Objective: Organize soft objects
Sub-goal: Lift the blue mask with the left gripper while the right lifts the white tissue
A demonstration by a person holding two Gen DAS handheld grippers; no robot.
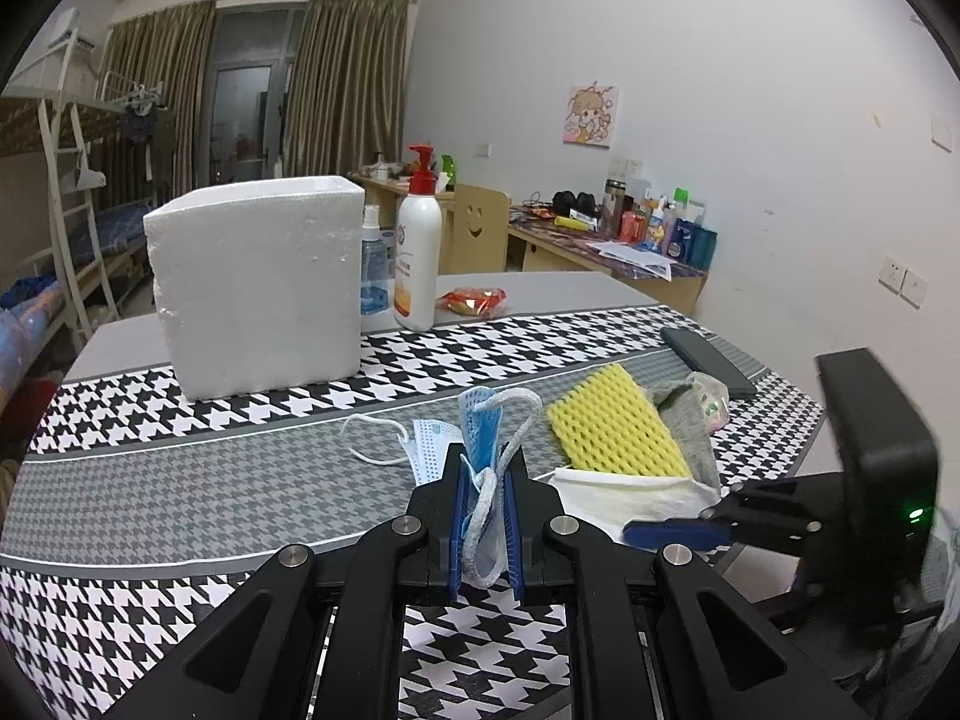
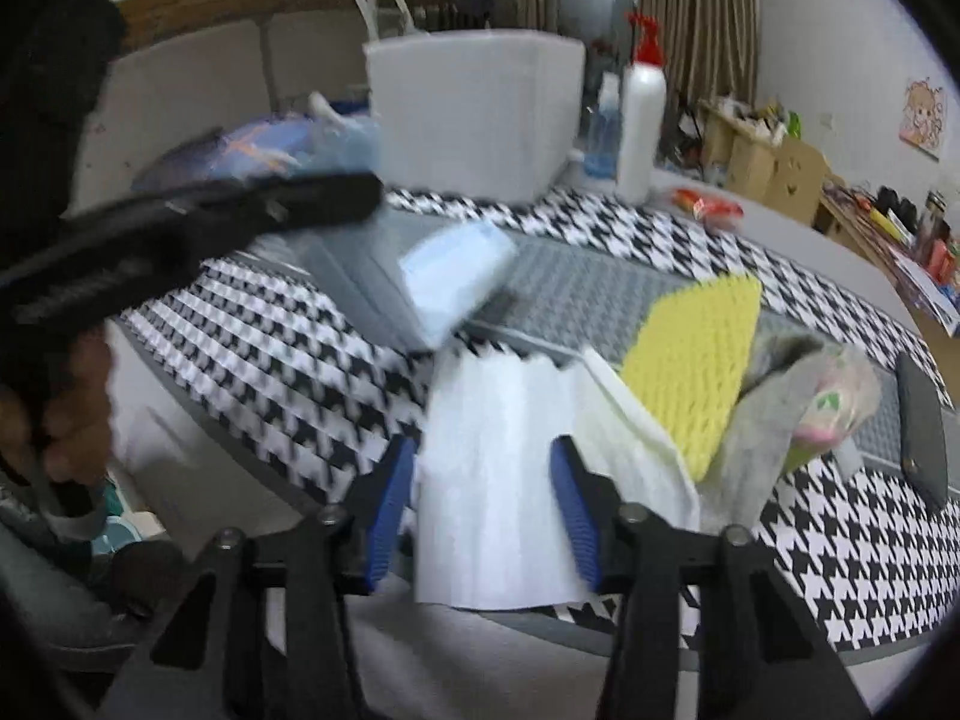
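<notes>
Holding a blue face mask (image 1: 480,462) clamped between its blue pads, your left tool (image 1: 486,516) sits low over the houndstooth cloth (image 1: 180,480) near the table's front edge, the mask's white ear loop draped over the fingers. A second mask (image 1: 429,441) with its loose loop lies on the cloth just behind it. Your right tool (image 2: 486,516) stands apart, its pads on either side of a white paper towel (image 2: 498,480) at the front edge; motion blur hides whether they touch it. Just beside the towel, toward the right edge, lie a cream cloth (image 2: 630,450), a yellow foam net (image 2: 702,360), a grey sock (image 2: 756,450) and a small plastic bag (image 2: 840,396), all overlapping. A dark phone (image 2: 921,438) lies near the right edge.

Toward the back edge stand a white foam box (image 1: 258,282), a clear spray bottle (image 1: 373,264) with a blue label and a white pump bottle (image 1: 418,252) with a red pump; its orange label is too small to read. A red snack packet (image 1: 474,300) lies beside the pump bottle, its print unreadable.
</notes>
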